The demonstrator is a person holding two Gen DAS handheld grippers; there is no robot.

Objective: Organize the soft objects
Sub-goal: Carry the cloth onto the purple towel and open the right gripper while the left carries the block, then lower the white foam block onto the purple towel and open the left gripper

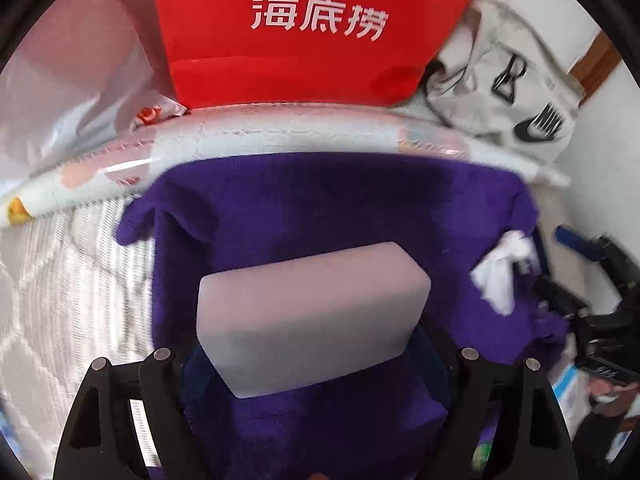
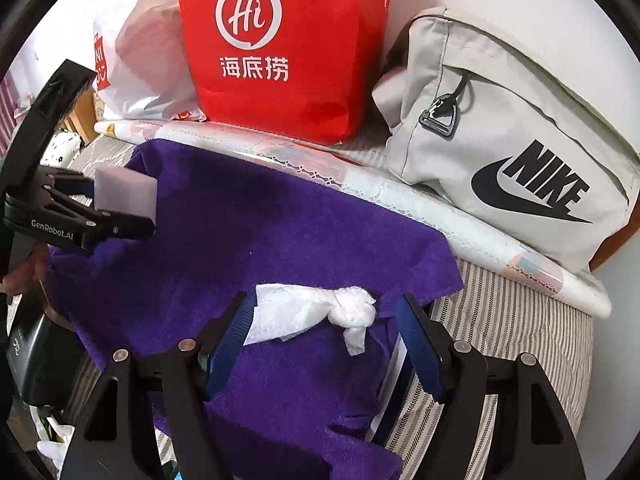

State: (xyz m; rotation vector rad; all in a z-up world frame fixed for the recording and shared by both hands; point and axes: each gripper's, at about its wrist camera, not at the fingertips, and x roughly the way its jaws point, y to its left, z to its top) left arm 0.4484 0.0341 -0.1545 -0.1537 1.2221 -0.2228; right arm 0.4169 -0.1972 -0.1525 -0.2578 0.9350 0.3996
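A purple towel (image 1: 320,208) (image 2: 248,240) lies spread on a striped bed. My left gripper (image 1: 312,344) is shut on a pale grey foam block (image 1: 308,320) and holds it over the towel's left part; the block also shows in the right wrist view (image 2: 126,194), held by the left gripper (image 2: 120,204). A knotted white tissue (image 2: 320,312) lies on the towel's near right part and also shows in the left wrist view (image 1: 500,272). My right gripper (image 2: 324,340) is open with its blue pads on either side of the tissue.
A red paper bag (image 2: 280,48) (image 1: 304,40) stands behind the towel, with a white plastic bag (image 2: 148,64) to its left. A grey Nike bag (image 2: 512,160) lies at the right. A long rolled packet (image 2: 420,204) runs along the towel's far edge.
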